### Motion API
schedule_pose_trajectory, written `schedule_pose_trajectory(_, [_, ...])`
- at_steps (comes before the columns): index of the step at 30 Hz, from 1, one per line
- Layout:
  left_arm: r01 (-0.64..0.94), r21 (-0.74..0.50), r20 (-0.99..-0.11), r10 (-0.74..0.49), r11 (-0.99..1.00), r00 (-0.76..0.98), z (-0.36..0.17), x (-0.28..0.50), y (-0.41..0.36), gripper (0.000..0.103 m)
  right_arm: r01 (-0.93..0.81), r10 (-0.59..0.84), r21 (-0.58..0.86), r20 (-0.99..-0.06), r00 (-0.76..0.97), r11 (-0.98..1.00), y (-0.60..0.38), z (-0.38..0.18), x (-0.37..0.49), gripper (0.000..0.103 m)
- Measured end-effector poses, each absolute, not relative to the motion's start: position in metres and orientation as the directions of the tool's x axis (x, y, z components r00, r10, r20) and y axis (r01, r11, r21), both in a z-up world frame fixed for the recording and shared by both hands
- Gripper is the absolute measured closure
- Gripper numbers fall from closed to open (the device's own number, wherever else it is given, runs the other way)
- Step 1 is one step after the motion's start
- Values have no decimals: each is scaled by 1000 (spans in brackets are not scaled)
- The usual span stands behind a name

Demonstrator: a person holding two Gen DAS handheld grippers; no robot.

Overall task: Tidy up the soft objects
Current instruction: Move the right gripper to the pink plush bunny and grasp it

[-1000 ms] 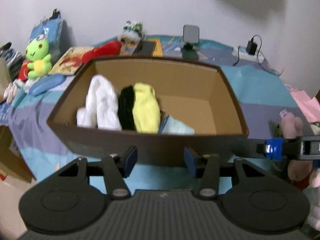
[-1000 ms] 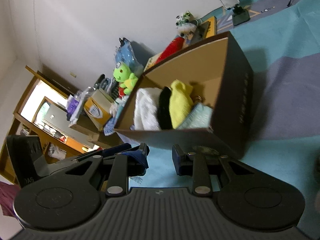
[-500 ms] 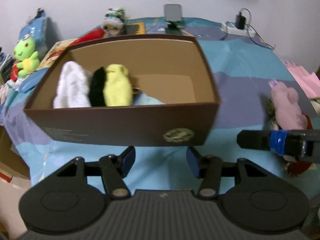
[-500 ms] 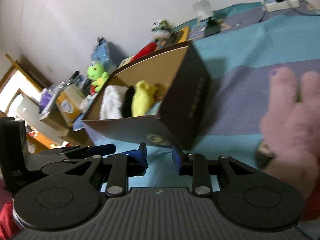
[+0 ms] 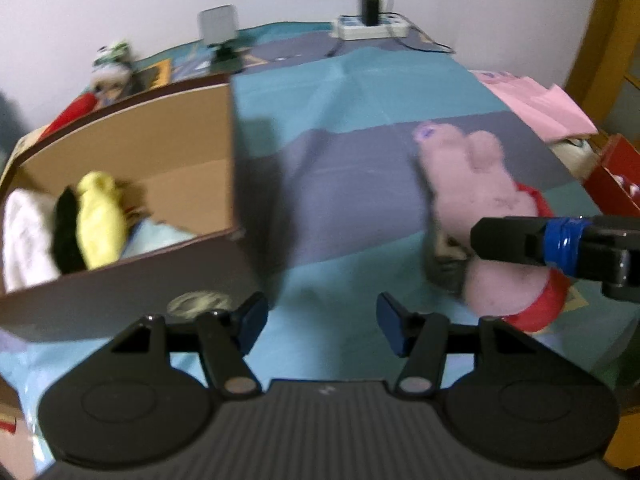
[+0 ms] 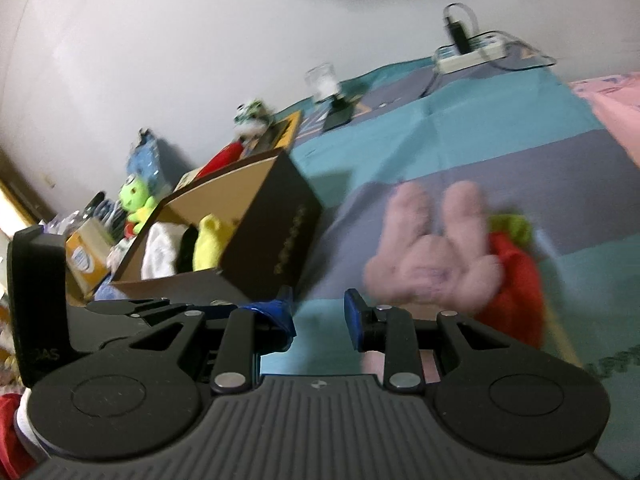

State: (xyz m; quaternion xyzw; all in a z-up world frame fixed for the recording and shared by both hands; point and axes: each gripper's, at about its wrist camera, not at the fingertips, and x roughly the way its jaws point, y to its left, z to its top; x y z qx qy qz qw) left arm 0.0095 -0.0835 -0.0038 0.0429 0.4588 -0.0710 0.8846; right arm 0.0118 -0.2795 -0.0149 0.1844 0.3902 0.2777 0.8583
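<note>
We see the pink plush rabbit (image 5: pixel 476 196) lying on the striped bedspread (image 5: pixel 360 92), well to the right of the brown cardboard box (image 5: pixel 132 292), its red clothing underneath. Our left gripper (image 5: pixel 318 320) has just been opening its jaws; they stand wide apart with only bedspread between them, the rabbit off to their right. Our right gripper (image 6: pixel 318 312) holds its jaws a small gap apart and empty, the rabbit just beyond the right finger. Rolled soft items sit inside the box.

Along the wall
A power strip (image 5: pixel 370 29) with a plugged-in charger (image 5: pixel 369 7); a small standing mirror (image 5: pixel 218 28) nearby.
</note>
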Motion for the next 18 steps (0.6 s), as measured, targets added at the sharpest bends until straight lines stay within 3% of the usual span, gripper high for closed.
schedule_pose_trajectory(8, [286, -2, -825, -164, 958, 541, -4, 19, -120, 43, -222, 545, 535, -578, 607, 815, -322, -18, 6, 92])
schedule_pose_trajectory(18, [467, -166, -798, -396, 868, 454, -7, 22, -154, 42, -78, 547, 633, -593, 591, 770, -360, -42, 16, 91])
